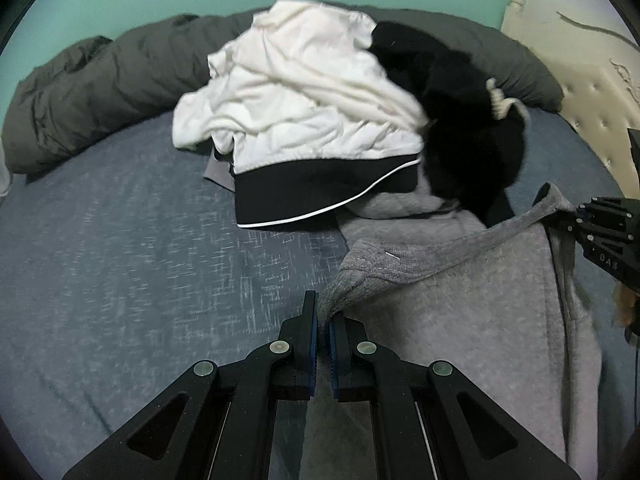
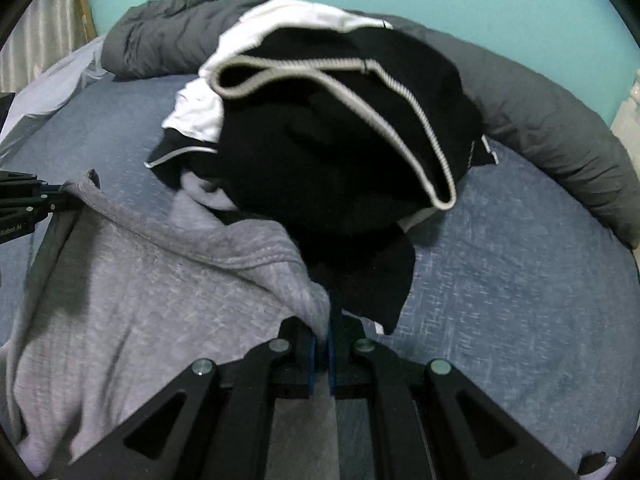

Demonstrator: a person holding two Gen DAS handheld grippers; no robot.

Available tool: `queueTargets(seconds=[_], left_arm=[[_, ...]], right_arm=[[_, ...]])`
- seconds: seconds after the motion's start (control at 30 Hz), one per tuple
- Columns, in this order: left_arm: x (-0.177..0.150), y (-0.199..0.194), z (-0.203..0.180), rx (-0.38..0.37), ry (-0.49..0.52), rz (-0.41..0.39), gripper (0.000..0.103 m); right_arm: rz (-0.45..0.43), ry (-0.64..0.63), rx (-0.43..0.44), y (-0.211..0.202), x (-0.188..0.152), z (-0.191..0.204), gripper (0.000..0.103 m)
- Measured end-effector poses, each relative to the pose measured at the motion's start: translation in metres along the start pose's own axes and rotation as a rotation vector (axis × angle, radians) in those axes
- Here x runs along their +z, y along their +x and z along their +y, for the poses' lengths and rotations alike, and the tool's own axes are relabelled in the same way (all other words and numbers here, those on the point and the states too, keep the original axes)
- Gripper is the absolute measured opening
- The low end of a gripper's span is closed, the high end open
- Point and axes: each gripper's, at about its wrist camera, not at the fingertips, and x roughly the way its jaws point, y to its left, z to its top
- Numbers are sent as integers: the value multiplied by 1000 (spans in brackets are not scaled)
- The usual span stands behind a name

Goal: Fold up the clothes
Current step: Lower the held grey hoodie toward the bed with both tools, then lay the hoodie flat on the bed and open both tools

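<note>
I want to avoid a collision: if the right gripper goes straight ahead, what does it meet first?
Probably the black garment on the pile, right beyond the grey garment held by the right gripper; depth is unclear.

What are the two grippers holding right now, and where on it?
Both hold the grey garment by its ribbed top edge: left gripper on one corner, right gripper on the other.

grey garment [image 1: 460,320]: matt fleecy knit | bedsheet [image 1: 140,260]: rough woven cloth

Blue bed [image 1: 120,248], clothes pile [image 1: 304,112], grey duvet [image 1: 100,80]
</note>
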Motion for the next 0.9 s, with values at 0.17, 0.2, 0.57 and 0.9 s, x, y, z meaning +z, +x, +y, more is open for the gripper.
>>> queueTargets(seconds=[0.17, 0.2, 0.57, 0.9], left_arm=[[6, 39, 2, 3, 1, 22, 4], [5, 45, 3, 3, -2, 29, 4], [-4, 67, 25, -63, -126, 34, 48], [-34, -25, 49, -119, -241, -54, 63]], right_arm=[[47, 19, -2, 36, 1, -10, 4], [52, 23, -3, 42, 1, -11, 4], [70, 168, 14, 48, -11, -43, 56], [-28, 334, 95, -31, -45, -58, 65]])
